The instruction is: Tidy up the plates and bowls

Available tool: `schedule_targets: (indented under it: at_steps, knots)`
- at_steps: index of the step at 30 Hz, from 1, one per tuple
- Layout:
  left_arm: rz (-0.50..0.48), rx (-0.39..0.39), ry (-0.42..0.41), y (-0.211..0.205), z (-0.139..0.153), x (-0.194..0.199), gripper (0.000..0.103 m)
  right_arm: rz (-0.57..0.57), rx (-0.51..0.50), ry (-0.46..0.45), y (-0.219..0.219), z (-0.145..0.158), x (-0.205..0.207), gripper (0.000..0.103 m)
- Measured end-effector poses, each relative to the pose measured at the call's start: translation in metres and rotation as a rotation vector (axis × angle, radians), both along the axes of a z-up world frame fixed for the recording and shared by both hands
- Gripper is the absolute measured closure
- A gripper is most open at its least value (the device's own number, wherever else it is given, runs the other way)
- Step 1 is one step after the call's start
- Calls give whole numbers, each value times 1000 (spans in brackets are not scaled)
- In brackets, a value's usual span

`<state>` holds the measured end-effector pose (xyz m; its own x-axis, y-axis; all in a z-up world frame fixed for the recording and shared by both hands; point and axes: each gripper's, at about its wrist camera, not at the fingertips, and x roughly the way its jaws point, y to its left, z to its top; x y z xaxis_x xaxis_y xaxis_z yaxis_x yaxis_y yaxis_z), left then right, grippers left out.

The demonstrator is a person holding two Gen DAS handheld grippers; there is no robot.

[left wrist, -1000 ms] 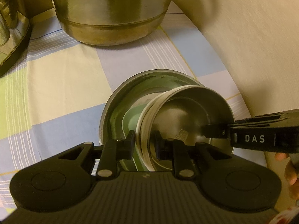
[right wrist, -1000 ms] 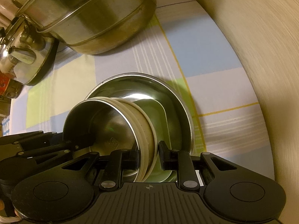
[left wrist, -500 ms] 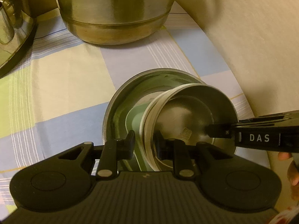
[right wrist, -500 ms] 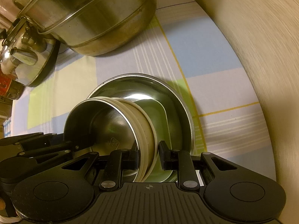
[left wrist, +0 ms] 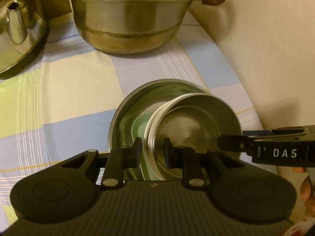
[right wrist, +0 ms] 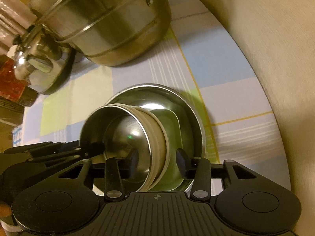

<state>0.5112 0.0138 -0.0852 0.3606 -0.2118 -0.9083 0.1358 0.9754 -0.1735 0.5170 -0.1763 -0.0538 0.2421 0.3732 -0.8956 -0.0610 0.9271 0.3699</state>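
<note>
Left wrist view: I am keeping my left hand-held gripper [left wrist: 151,150] clamped on the near wall of a stack of small bowls [left wrist: 196,122], one finger outside the cream rims, the other inside the steel bowl on top. The stack is sitting tilted inside a wide steel bowl [left wrist: 126,118], with a pale green plate [left wrist: 140,124] lying beneath it. The wide bowl is resting on the checked cloth of the table [left wrist: 69,90].

Right wrist view: I am opening my right hand-held gripper [right wrist: 155,162]; its jaws are spreading, and the stack's wall [right wrist: 157,137] is standing between them, the right finger [right wrist: 181,162] clear of the rims. The other finger is inside the bowl.

Background: a large steel pot [left wrist: 128,19] with brown handles is standing behind the bowls, and a steel kettle [left wrist: 17,29] is sitting at far left. A pale wall [left wrist: 265,59] is bordering the table on the right.
</note>
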Motion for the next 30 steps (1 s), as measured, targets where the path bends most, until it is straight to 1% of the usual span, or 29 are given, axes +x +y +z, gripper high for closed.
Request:
schedule_targets:
  at_steps: [5, 11, 15, 18, 19, 21, 22, 24, 27, 30]
  knots:
    - [32, 14, -30, -3, 10, -10, 83, 8, 40, -35, -6, 8, -8, 53]
    - [73, 36, -54, -5, 17, -25, 83, 34, 46, -74, -8, 14, -18, 52]
    - [98, 36, -80, -6, 21, -35, 83, 42, 58, -135, -11, 14, -25, 52]
    - [110, 49, -106, -8, 21, -37, 83, 39, 91, -185, -15, 14, -27, 54]
    - [117, 56, -117, -9, 20, -36, 83, 44, 102, -199, -16, 13, -27, 55]
    - [120, 68, -126, -10, 18, -34, 83, 58, 114, -213, -17, 11, -26, 68]
    - [122, 72, -126, -10, 17, -33, 83, 62, 124, -217, -17, 10, -26, 71]
    - [123, 76, -124, -11, 15, -31, 83, 61, 151, -224, -19, 7, -26, 80]
    - [121, 83, -124, -13, 12, -30, 83, 45, 169, -228, -23, 4, -24, 88]
    - [114, 93, -116, -15, 9, -29, 86, 28, 187, -207, -29, 2, -20, 94]
